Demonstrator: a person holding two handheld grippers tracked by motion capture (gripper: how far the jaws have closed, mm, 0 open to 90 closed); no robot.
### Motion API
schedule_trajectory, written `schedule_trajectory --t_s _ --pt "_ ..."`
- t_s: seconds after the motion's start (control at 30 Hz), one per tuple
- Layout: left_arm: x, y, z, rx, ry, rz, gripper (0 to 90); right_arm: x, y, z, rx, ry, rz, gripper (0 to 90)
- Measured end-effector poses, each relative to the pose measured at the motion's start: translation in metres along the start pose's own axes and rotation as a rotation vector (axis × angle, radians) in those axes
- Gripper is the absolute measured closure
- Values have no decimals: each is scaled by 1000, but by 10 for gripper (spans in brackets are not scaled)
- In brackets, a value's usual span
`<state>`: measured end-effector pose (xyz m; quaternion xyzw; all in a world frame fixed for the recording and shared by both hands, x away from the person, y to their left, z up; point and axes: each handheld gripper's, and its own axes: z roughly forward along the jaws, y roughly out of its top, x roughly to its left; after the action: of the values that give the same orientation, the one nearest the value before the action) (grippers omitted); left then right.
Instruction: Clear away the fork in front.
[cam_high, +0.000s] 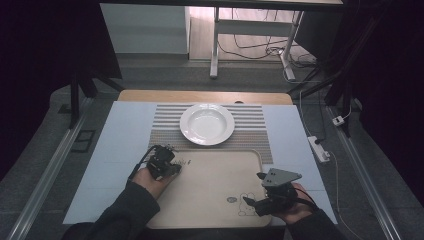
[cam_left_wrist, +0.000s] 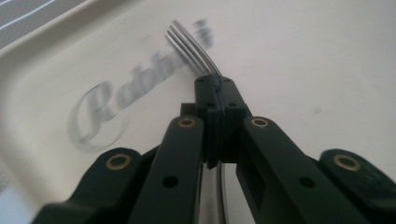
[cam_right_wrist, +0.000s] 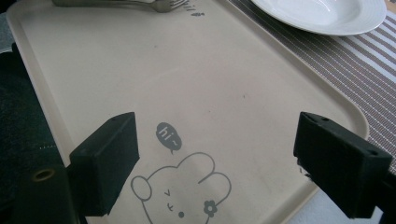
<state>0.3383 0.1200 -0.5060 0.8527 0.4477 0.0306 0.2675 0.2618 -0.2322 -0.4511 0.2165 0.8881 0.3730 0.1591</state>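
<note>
A metal fork (cam_left_wrist: 192, 45) lies low over the upper left part of a beige tray (cam_high: 215, 185), its tines beside the printed word "Rabbit". My left gripper (cam_left_wrist: 215, 88) is shut on the fork's neck, and the handle runs back under the jaws. In the high view the left gripper (cam_high: 167, 162) sits at the tray's far left corner. My right gripper (cam_right_wrist: 229, 154) stands open above the rabbit drawing at the tray's near right corner, with nothing between its jaws. From the right gripper view the fork (cam_right_wrist: 116, 3) shows at the tray's far end.
A white deep plate (cam_high: 207, 123) rests on a striped placemat (cam_high: 165, 125) just beyond the tray. A pale sheet (cam_high: 115, 150) covers the table. A power strip (cam_high: 320, 148) lies off the right edge, and desk legs and cables stand behind.
</note>
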Motion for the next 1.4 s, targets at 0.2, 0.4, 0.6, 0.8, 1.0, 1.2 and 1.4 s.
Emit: schedule_trajectory --t_s 0.2,0.4,0.6,0.8,1.0,1.2,1.4 --pt "-22 8 11 -17 -44 70 892 -1 -1 -2 -2 -2 2 143" --pt "-19 6 19 0 -2 56 893 -1 -1 -3 -7 -6 3 143" --pt "13 -9 5 -10 61 -52 893 -3 -3 -6 -8 -13 8 143" --pt "35 -17 -4 -16 91 -137 892 -3 -4 -6 -6 -16 16 143" --pt "33 -18 -14 -50 32 -108 768 -4 -6 -7 -3 -22 31 142" --pt "27 -22 -39 -132 -68 -47 505 -7 -9 -9 3 -35 99 126" --pt "23 -48 -74 -268 -113 -6 336 -8 -13 -13 0 -59 140 97"
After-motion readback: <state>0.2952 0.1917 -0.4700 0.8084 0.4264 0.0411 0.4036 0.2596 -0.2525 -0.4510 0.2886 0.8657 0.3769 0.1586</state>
